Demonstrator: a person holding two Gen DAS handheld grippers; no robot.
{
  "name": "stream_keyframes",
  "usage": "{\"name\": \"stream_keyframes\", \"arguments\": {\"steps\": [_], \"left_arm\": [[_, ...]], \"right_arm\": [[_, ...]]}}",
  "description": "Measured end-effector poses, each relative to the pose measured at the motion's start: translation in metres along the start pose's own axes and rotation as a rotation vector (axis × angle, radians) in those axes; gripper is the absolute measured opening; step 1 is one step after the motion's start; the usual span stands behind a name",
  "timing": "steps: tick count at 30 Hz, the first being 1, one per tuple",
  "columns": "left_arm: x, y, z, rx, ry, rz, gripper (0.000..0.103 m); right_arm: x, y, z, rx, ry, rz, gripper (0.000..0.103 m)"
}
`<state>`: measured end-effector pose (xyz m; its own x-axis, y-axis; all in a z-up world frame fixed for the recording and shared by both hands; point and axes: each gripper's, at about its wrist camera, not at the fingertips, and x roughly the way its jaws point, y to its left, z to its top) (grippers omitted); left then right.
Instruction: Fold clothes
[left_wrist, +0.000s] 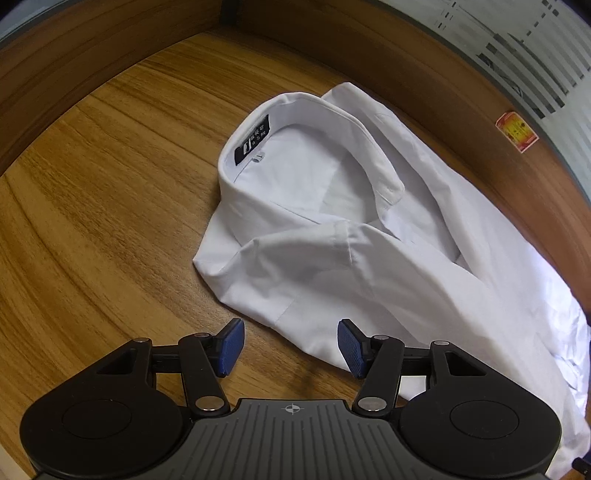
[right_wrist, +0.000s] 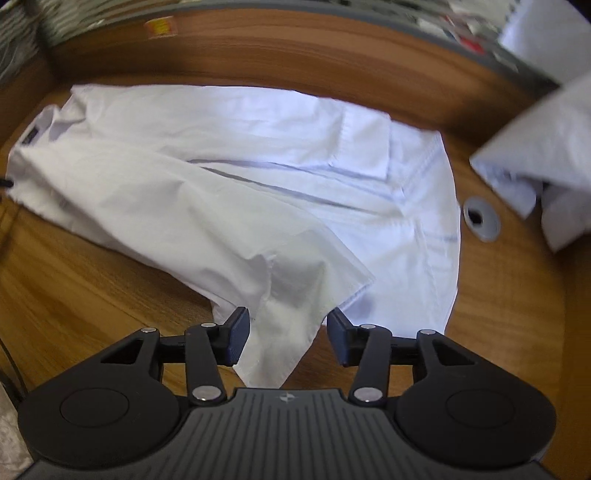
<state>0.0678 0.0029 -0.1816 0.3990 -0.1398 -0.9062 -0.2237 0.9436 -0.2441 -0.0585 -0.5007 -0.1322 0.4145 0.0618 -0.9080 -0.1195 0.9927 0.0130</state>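
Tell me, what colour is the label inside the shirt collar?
Dark navy label, clearest in the left wrist view.

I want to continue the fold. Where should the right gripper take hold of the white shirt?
Probably the sleeve end, lying loose over the white shirt toward the open right gripper. Come straight forward and low: its free edge already sits between the fingers.

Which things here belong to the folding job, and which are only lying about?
For the job:
white shirt
left claw, open
right claw, open

Lying about:
grey cable grommet
other white cloth
red sticker
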Motion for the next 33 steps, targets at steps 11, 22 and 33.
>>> {"name": "stream_keyframes", "arguments": {"steps": [11, 22, 33], "left_arm": [[0.018, -0.005, 0.014, 0.041, 0.023, 0.001, 0.059], [0.023, 0.006, 0.023, 0.107, 0.057, -0.065, 0.058], [0.023, 0.02, 0.037, 0.097, 0.092, -0.073, 0.044]], "right_arm": [[-0.031, 0.057, 0.026, -0.162, -0.064, -0.092, 0.063], [-0.003, 0.196, 0.113, -0.345, -0.166, 0.183, 0.062], [0.055, 0.319, 0.173, -0.691, -0.154, 0.305, 0.056]]}}
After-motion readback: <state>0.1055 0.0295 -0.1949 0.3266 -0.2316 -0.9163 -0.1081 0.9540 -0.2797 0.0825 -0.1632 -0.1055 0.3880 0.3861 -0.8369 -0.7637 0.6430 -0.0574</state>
